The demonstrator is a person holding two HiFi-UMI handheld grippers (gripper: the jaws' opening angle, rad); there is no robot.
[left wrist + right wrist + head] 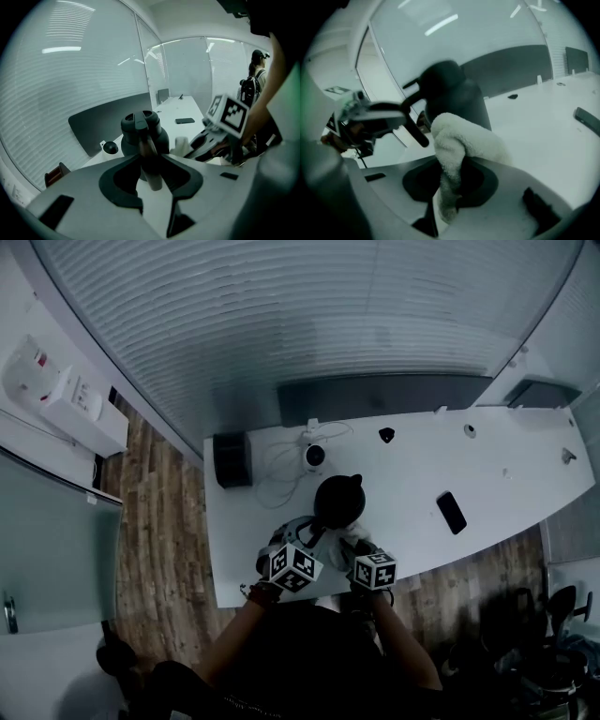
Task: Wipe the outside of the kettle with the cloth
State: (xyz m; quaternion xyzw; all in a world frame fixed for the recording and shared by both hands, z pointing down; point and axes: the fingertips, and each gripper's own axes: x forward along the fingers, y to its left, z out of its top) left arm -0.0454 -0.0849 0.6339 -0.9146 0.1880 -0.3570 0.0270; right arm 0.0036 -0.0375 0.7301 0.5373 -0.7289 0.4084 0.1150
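A black kettle (337, 498) stands near the front edge of the white table (506, 474). In the left gripper view the kettle (143, 131) is straight ahead, and my left gripper (151, 174) is shut on its slim handle (149, 159). My right gripper (451, 183) is shut on a white fluffy cloth (461, 140), which bunches up against the kettle (454, 91) on its lower side. In the head view the left gripper (292, 565) and right gripper (374, 569) sit side by side just in front of the kettle, with the cloth (349, 545) between them.
A black phone (451, 512) lies to the right of the kettle. Behind it are a small round white device (315, 456) with a cable and a black box (231, 458). A dark panel (384, 395) lines the table's far edge. A person (257, 70) stands in the background.
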